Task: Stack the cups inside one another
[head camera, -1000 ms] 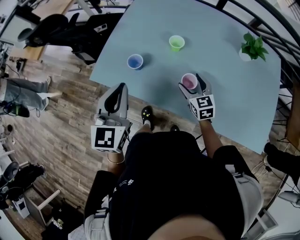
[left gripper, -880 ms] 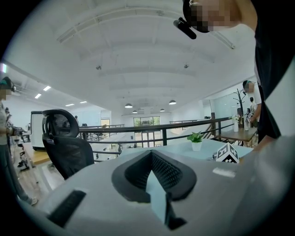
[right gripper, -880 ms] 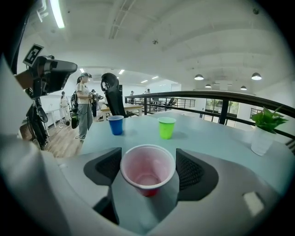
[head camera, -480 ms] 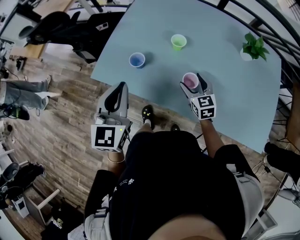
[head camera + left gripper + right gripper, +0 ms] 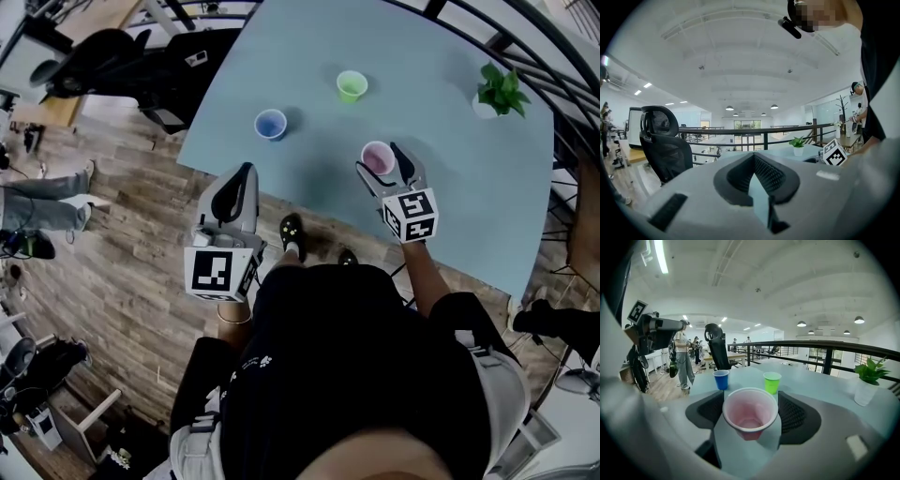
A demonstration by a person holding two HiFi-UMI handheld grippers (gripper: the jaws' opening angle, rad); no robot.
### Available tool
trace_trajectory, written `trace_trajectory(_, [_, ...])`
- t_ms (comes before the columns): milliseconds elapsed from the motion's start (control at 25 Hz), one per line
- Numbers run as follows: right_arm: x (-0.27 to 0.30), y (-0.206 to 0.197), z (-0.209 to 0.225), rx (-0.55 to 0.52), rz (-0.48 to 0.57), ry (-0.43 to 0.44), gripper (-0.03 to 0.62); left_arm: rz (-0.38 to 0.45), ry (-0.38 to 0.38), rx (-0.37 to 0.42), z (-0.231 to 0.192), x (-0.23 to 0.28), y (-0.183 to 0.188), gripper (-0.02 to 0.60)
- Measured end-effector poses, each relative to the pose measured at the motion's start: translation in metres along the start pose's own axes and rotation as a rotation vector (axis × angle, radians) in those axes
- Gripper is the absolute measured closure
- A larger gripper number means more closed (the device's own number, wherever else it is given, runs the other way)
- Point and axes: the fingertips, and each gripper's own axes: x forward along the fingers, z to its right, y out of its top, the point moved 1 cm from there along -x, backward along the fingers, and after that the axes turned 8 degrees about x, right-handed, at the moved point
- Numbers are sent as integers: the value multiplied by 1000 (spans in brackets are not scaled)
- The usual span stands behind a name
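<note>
Barely anything has shifted: right tongs (image 5: 380, 166) still clamp the pink cup (image 5: 377, 157) mid-frame above the desk (image 5: 450, 187). Left tongs (image 5: 244, 175) sit closed, empty, lower left. Blue cup (image 5: 270, 123) and green cup (image 5: 352, 85) stand upper centre.

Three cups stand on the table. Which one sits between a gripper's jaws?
The pink cup, held between the right gripper's jaws; the blue cup and green cup stand free, farther across the table.

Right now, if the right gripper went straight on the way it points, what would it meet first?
Probably the green cup, almost dead ahead of the pink cup in its jaws; the blue cup stands further left.
</note>
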Motion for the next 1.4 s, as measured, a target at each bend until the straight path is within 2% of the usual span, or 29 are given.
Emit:
trace_trajectory(640, [18, 49, -32, -26, 66, 45, 238, 20, 26, -37, -41, -1, -12, 589])
trace_trajectory(1400, [85, 105, -100, -81, 126, 147, 238, 11, 58, -37, -104, -18, -24, 589])
